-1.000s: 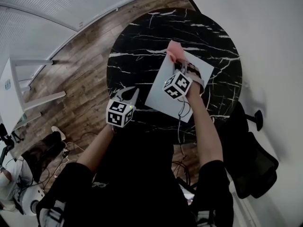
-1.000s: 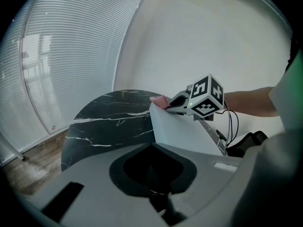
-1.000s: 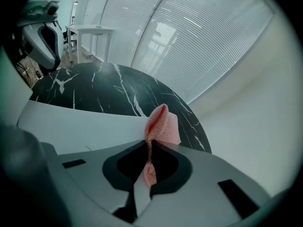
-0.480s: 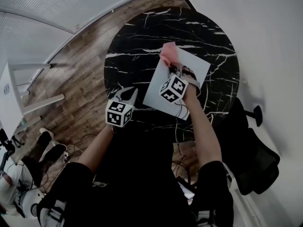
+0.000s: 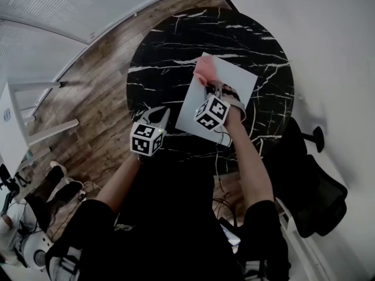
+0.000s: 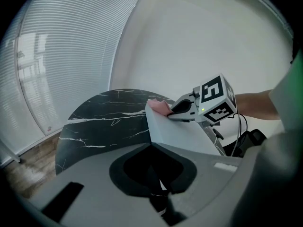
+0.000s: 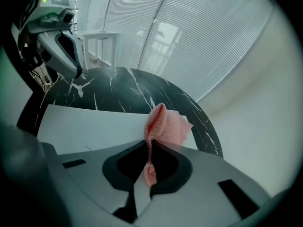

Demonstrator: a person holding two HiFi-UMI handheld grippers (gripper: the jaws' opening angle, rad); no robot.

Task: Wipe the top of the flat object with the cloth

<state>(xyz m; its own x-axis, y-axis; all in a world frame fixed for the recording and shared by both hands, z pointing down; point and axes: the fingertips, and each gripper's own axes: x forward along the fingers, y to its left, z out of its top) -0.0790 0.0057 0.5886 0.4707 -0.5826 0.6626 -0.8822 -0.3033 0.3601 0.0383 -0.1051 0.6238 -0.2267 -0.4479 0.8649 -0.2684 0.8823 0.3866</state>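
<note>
at the far left corner of the flat object (image 5: pixel 237 81), the right gripper (image 5: pixel 208 86) has its jaws pinched together on the pink cloth (image 5: pixel 204 70). in the right gripper view a thin fold of the cloth runs down between the jaws, and the rest bunches out ahead onto the white surface. the cloth touches the top of the flat object right at its far edge, with the black marble counter (image 5: pixel 170 45) just beyond.

the left gripper (image 5: pixel 159 116) hangs over the near left part of the counter, just beside the flat object's near left corner. its jaws are closed together on nothing, and whether it touches the object i cannot tell.

the wiping looks under way, with the cloth down on the surface at one corner. the white top shows no marks or streaks, so how much is done cannot be read. judging from the cloth's place, the wide stretch toward the near and right edges may yet need passes.
</note>
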